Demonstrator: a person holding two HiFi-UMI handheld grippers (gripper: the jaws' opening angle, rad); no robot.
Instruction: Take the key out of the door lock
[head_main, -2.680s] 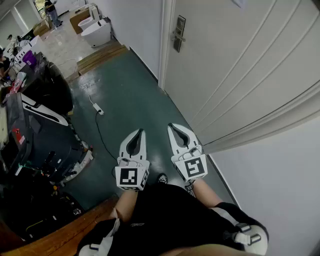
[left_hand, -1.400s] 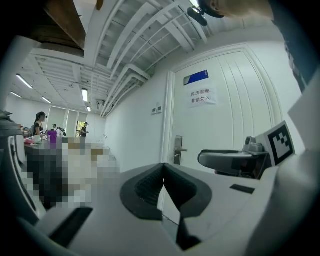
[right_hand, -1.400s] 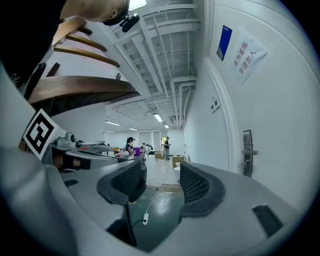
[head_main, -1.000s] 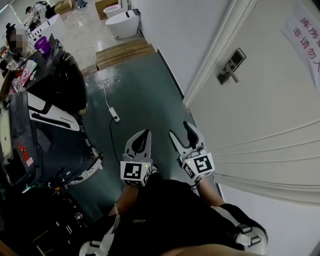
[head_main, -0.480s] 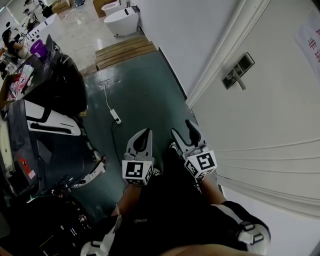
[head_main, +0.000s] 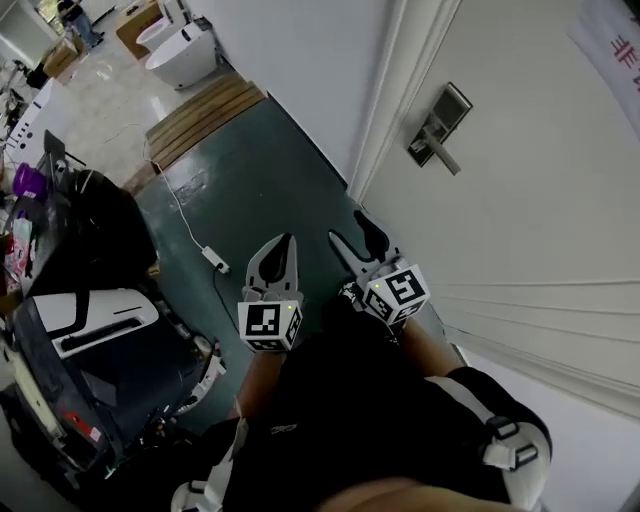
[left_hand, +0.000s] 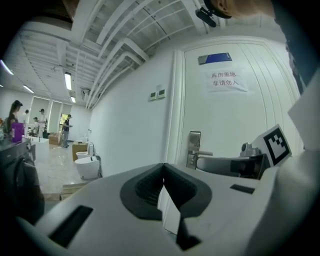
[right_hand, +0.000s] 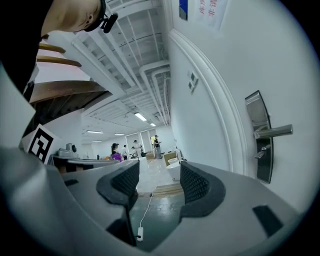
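The silver lock plate (head_main: 437, 125) with its lever handle sits on the white door (head_main: 540, 200), above and to the right of both grippers. In the right gripper view a small key (right_hand: 259, 154) sticks out of the plate (right_hand: 261, 135) just under the handle. My left gripper (head_main: 288, 242) hangs over the green floor, shut and holding nothing (left_hand: 163, 167). My right gripper (head_main: 348, 228) is open and empty (right_hand: 159, 175), some way short of the lock and to its left. The left gripper view also shows the lock plate (left_hand: 192, 149), with the key too small to make out.
A paper sign (left_hand: 227, 81) hangs on the door. The door frame (head_main: 385, 110) meets a white wall. On the green floor lie a power strip with its cable (head_main: 214, 262) and wooden planks (head_main: 205, 115). Dark equipment (head_main: 90, 300) stands at left. White bathroom fixtures (head_main: 185, 50) and people are far off.
The view has swung, so the lock plate now sits more above the grippers. Both grippers have risen slightly toward the door. The left stays shut and the right stays open.
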